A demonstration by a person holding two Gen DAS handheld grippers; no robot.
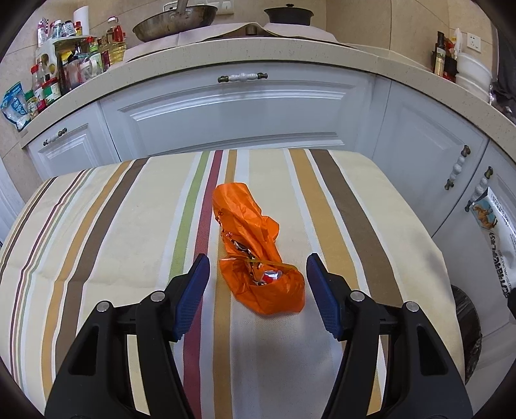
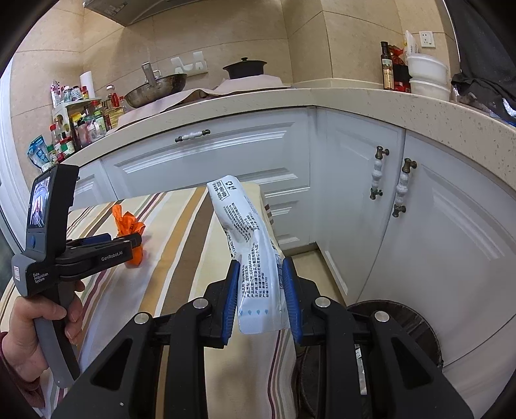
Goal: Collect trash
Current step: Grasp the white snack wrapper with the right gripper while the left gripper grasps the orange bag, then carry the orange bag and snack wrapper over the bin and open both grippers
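Observation:
A crumpled orange plastic bag [image 1: 254, 254] with foil wrappers inside lies on the striped tablecloth [image 1: 96, 232]. My left gripper [image 1: 258, 274] is open, its blue pads on either side of the bag's near end, not touching it. The bag also shows in the right wrist view [image 2: 129, 225]. My right gripper [image 2: 261, 283] is shut on a white printed food packet [image 2: 248, 245], held up over the table's right edge. That packet also shows at the right of the left wrist view [image 1: 496, 238]. The left gripper appears in the right wrist view [image 2: 135, 240].
A dark round bin [image 2: 403, 325] stands on the floor right of the table, below the packet. White cabinets [image 1: 238, 109] and a counter [image 1: 258, 51] with a wok [image 1: 174, 22], pot and bottles run behind the table.

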